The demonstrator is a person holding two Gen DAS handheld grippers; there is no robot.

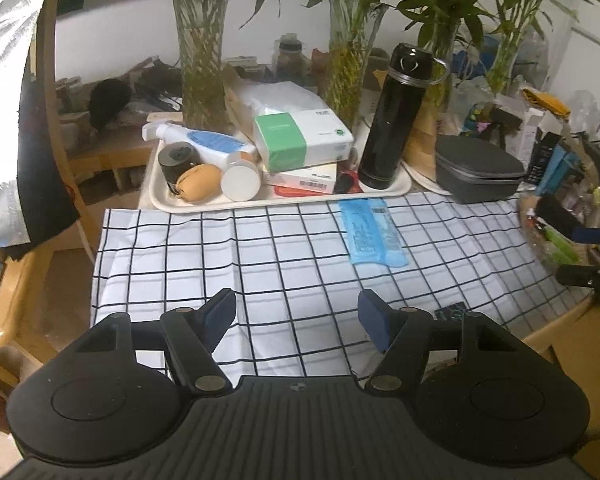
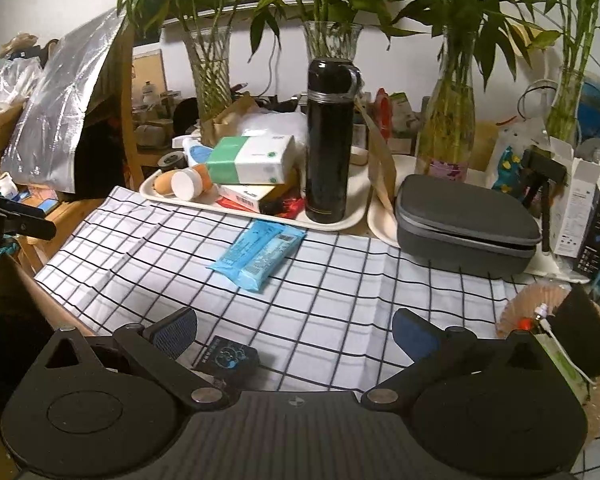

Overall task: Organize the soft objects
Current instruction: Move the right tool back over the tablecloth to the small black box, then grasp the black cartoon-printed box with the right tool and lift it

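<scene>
Both tongs released above the checked cloth (image 1: pixel 284 248)
Left gripper (image 1: pixel 296 312) and right gripper (image 2: pixel 296 330) empty; blue wipes pack (image 2: pixel 258 252) lies far, near the tray (image 2: pixel 340 222).

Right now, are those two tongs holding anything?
Left tongs: open, holding nothing, above the checked cloth.
Right tongs: open, holding nothing; a small dark packet lies near the left finger.

Both wrist views are dim and faintly soft, with a cool indoor cast — grainy in the dark corners. Fisheye bending curves the checked cloth (image 1: pixel 300 248) at its edges. The silver foil sheet (image 2: pixel 60 120) glints, and a small highlight sits on the black flask (image 2: pixel 327 140).
</scene>
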